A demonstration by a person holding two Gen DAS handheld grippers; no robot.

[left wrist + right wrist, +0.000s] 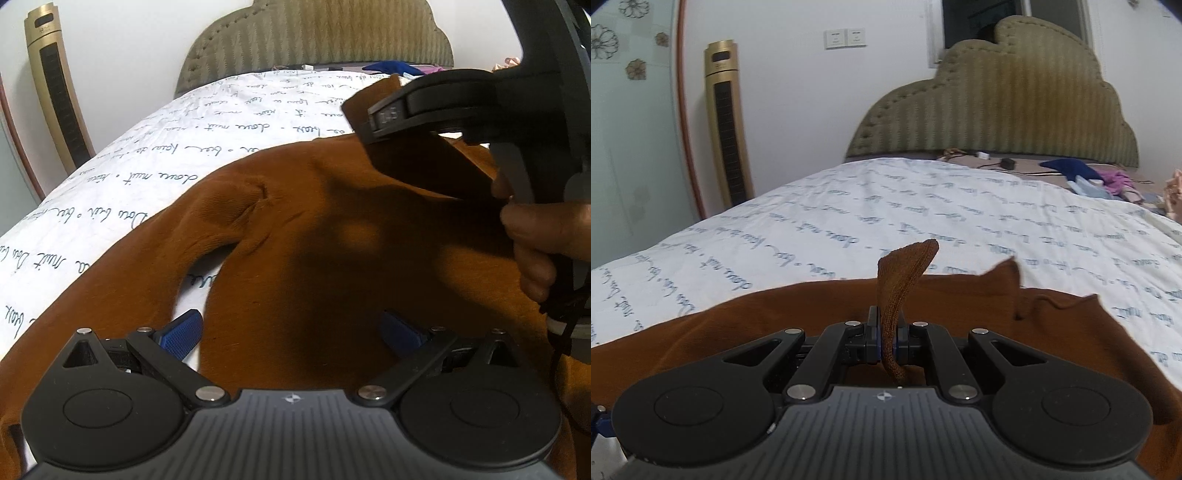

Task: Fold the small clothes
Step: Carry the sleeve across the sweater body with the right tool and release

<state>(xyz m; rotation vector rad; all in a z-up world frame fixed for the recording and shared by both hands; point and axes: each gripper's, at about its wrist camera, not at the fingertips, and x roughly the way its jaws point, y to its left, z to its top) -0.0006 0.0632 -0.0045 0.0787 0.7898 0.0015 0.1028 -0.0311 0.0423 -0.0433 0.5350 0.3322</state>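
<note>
— Nearest my lens, the right gripper (886,341) has its fingers clamped on a fold of one brown garment (332,236); the left gripper (291,328) hovers with its blue fingers (183,332) wide, empty.

— Where is it?

— Spread on the bed (849,206). I judge it soft, light and limp: best taken by hems or corners. Two grippers, one garment.

My right gripper (886,341) is clamped tight and lifted at the right, my hand (535,236) curled round its handle, while my left gripper (291,328) hangs spread wide, near
</note>
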